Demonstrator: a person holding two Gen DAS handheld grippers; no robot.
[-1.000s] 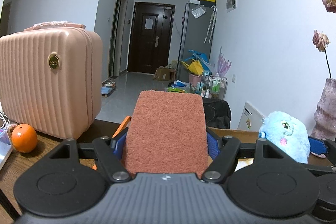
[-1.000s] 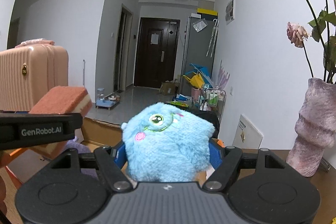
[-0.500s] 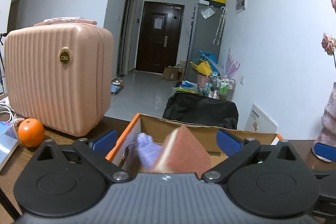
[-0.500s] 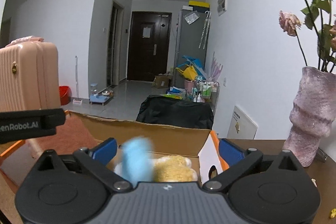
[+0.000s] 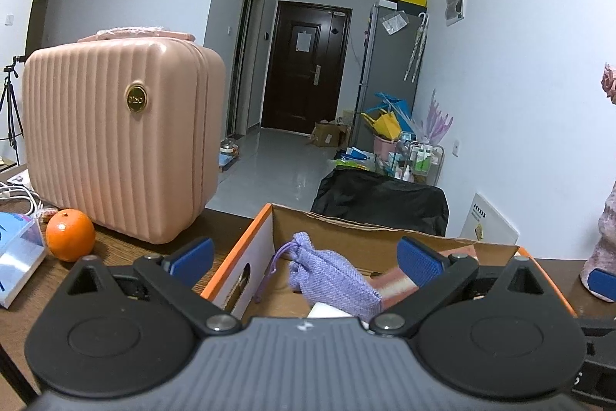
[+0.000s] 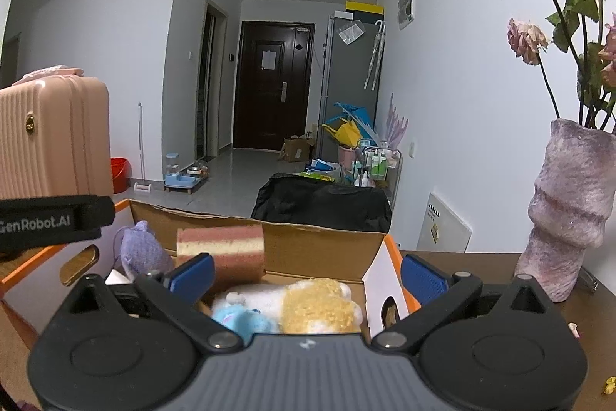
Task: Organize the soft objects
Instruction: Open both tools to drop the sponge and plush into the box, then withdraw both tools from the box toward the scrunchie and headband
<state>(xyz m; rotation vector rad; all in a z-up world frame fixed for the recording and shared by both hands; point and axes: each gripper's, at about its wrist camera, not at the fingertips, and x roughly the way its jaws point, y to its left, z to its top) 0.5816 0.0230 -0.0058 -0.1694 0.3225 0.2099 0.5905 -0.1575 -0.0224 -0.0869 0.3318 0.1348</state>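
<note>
Above the open cardboard box (image 5: 358, 241), left hand-held gripper (image 5: 306, 255): jaws just opened, now spread wide, blue pads apart, nothing between them. Beside it over the same box, right hand-held gripper (image 6: 306, 274): jaws likewise just opened to full width, gripping nothing

Box contents, left wrist view: lilac drawstring pouch (image 5: 331, 274) lying tilted toward the near left wall; reddish sponge (image 5: 392, 286) partly hidden behind the pouch and the right pad; a white item under the pouch, too hidden to identify

Box contents, right wrist view: sponge standing on edge against the far wall, striped side showing; pouch to its left; blue plush toy (image 6: 240, 320) and yellow-and-white plush toy (image 6: 319, 307) lying side by side, touching, at the near right end

Box: orange rim, oval hand-hole in each end wall, resting on a dark wooden table (image 5: 115, 249)

Table, left of box: pink ribbed suitcase (image 5: 119, 141) upright; orange (image 5: 70, 235) just in front of it; white cables

Table, right of box: mauve textured vase (image 6: 566, 210) with dried roses
</note>
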